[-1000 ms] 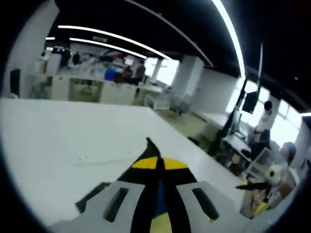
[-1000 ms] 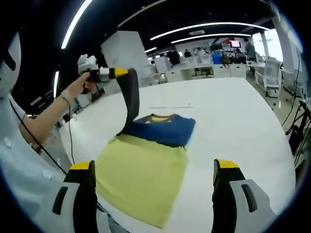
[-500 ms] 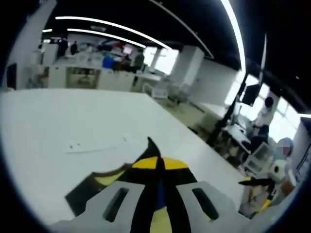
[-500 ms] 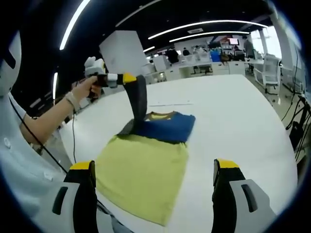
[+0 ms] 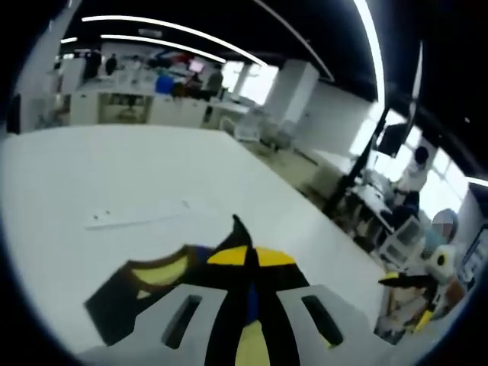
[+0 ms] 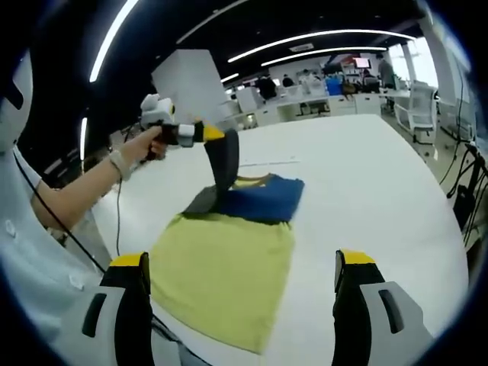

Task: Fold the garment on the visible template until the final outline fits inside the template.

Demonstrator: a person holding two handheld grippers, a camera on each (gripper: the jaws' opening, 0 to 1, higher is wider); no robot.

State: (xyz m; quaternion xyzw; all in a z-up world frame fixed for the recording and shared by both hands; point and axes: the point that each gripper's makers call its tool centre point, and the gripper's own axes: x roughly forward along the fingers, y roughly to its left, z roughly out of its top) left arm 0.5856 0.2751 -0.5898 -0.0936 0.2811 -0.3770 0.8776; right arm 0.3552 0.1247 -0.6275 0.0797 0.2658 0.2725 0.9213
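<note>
Legible text: none | Labels, brands, numbers: none readable in left gripper view or right gripper view | Distant wall screens at 12 o'clock: too blurred to read

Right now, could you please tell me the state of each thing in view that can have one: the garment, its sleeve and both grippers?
Garment: lying flat on the white table, yellow body spread, blue top part folded over.
Dark sleeve: lifted off the table, hanging from the left gripper.
Left gripper: shut on the sleeve, held up above the garment.
Right gripper: open, empty, jaws apart over the yellow body.
</note>
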